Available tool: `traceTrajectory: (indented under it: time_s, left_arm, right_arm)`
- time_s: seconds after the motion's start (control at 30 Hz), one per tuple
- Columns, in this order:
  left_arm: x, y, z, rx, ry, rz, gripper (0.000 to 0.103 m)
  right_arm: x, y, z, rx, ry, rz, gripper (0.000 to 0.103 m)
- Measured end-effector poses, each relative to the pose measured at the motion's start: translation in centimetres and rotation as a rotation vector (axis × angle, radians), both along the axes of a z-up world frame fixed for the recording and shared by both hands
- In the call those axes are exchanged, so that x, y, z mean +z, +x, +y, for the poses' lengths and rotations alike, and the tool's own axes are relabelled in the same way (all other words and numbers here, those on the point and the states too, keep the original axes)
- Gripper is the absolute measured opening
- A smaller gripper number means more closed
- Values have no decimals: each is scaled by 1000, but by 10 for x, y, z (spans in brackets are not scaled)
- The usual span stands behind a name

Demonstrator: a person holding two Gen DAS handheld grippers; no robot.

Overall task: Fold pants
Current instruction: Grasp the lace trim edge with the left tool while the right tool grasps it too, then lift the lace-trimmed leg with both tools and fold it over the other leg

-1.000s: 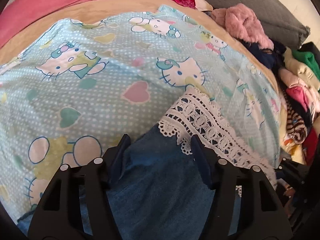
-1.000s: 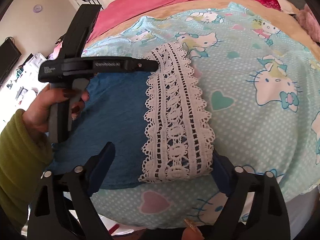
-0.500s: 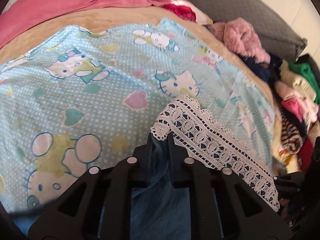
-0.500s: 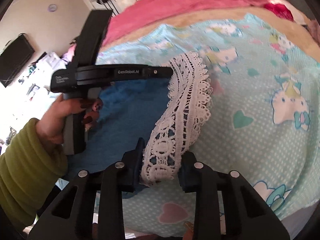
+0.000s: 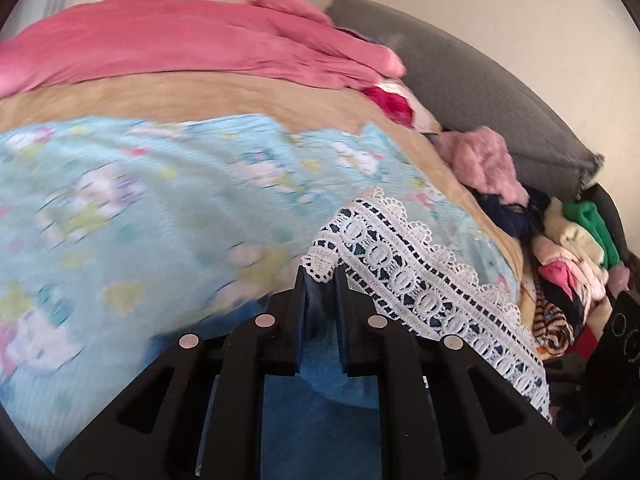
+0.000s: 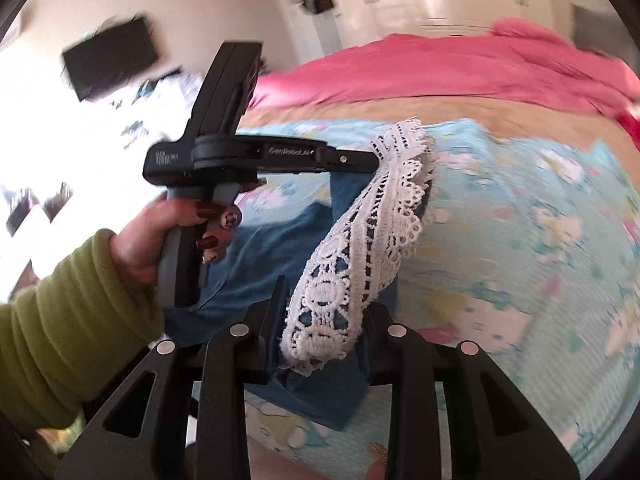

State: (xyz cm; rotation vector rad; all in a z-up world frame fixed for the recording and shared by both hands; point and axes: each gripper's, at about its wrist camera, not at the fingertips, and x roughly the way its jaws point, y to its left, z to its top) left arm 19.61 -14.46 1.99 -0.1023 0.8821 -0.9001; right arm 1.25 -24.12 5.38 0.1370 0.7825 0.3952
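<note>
A pair of blue denim pants [image 6: 276, 248] with a wide white lace trim [image 6: 360, 240] along the hem lies on a bed and is held up at one edge by two sets of tongs. In the right wrist view the pants fill the centre and lower middle of the frame, with the lace band running from the bottom centre up to the upper middle.

The right tongs [image 6: 320, 332], at the bottom centre of that view, are clamped on the near end of the lace and the denim beneath it; the bunched lace keeps the two black fingers somewhat apart. The left tongs [image 6: 370, 160] reach in from the left of the frame and grip the far end of the lace band. A hand [image 6: 160, 236] with dark painted nails holds their grey handle, and a green ribbed sleeve [image 6: 68, 320] covers the wrist at the lower left.

In the left wrist view, the left tongs [image 5: 320, 280] sit at the bottom centre, closed tight on a fold of denim at the corner of the lace trim [image 5: 420, 284], which stretches away to the lower right.

Under the pants is a light blue bedsheet [image 5: 140, 220] printed with cartoon cats and hearts, blurred here. Beyond it lie a tan blanket [image 5: 180, 96] and a pink blanket [image 5: 180, 44]. A pile of mixed clothes [image 5: 560, 248] fills the right edge, beside a grey cushion [image 5: 472, 80].
</note>
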Motion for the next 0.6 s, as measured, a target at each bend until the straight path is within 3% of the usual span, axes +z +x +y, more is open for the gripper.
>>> traceTrajectory:
  time_s: [0.2, 0.33, 0.4, 0.47, 0.5, 0.6]
  left_arm:
    - [-22, -1, 89, 231, -31, 97, 10]
    - [-21, -17, 142, 337, -75, 113, 23]
    - [-22, -22, 160, 356, -102, 143, 23]
    - [-24, -26, 167, 354, -121, 169, 33]
    - [-26, -27, 170, 355, -119, 175, 35]
    - [-33, -28, 168, 354, -89, 192, 36]
  right_arm:
    - [-21, 19, 79, 136, -181, 15, 28]
    - [-45, 6, 129, 221, -356, -15, 31]
    - [-57, -4, 149, 272, -416, -29, 35]
    - [-63, -13, 162, 322, -423, -27, 42]
    - [-64, -19, 166, 342, -425, -40, 52]
    - [-55, -32, 161, 373, -385, -69, 56]
